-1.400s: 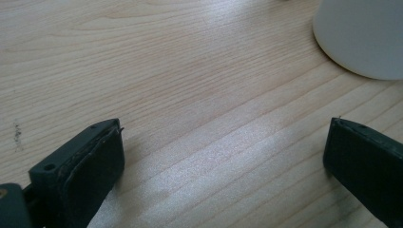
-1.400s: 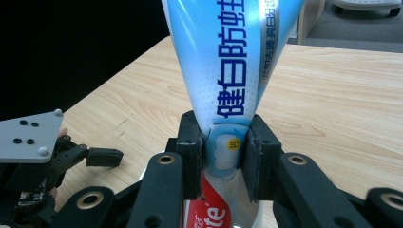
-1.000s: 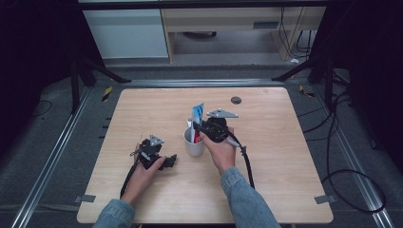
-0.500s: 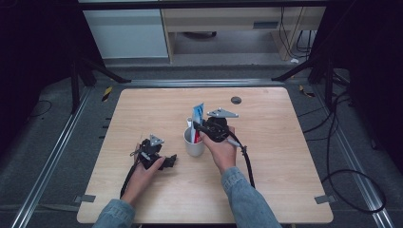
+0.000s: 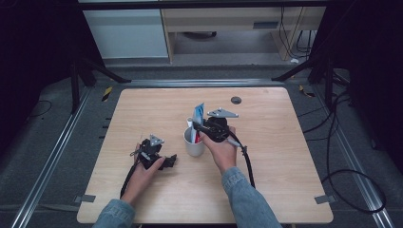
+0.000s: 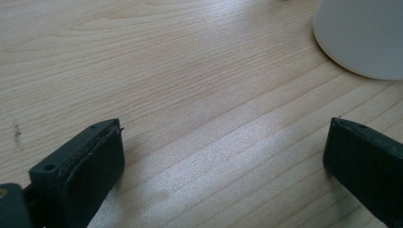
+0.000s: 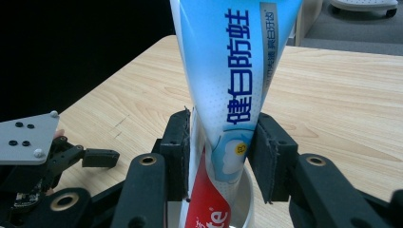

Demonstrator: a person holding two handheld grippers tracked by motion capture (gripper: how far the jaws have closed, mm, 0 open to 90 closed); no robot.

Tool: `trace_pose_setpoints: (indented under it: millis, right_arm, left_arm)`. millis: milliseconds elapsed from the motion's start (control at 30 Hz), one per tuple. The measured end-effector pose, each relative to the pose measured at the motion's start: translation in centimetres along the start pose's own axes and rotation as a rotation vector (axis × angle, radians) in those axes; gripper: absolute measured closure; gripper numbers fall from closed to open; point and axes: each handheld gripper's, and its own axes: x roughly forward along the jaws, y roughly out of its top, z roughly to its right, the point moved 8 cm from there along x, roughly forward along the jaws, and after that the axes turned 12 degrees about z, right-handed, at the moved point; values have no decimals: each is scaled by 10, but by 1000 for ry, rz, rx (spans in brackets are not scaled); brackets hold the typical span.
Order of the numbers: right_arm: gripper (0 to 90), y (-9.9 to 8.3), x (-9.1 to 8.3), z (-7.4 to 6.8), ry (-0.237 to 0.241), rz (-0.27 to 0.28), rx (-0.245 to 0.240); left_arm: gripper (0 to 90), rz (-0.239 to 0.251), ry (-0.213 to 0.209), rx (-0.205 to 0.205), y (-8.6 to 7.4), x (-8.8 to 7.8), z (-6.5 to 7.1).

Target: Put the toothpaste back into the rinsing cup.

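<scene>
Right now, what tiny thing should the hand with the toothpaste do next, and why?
Probably open the right gripper a little and let go. The toothpaste tube already stands with its lower end down inside the white cup, and the jaws look pressed on both sides of it. The left gripper rests open on the table, apart from the cup.

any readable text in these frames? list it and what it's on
"健白防蛀": large blue characters down the toothpaste tube, held between the right claw pads.
Small characters along the tube's grey edge strip: too blurred to read.
"...te": white letters on the tube's red base, cut off by the white cup.
</scene>
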Motion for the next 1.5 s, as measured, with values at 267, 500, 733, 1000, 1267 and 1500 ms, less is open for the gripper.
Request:
trace_pose_setpoints:
  millis: [267,500,733,1000,1267,1500]
  right_arm:
    - [594,0,0,1,-4,-1,-1]
    - [574,-1,-2,5,-11,-5,6]
    - [566,-1,-3,7,-15,-6,5]
    - [542,-2,-4,7,-10,-9,8]
    - [457,-1,-5,8,-20,-11,14]
    - [335,2,-11,13,-42,-18,2]
  left_arm:
    - [0,0,0,0,0,0,0]
    - [0,0,0,0,0,0,0]
    - [0,0,0,0,0,0,0]
    - [0,0,0,0,0,0,0]
    - [0,0,0,1,0,0,0]
    - [0,0,0,0,0,0,0]
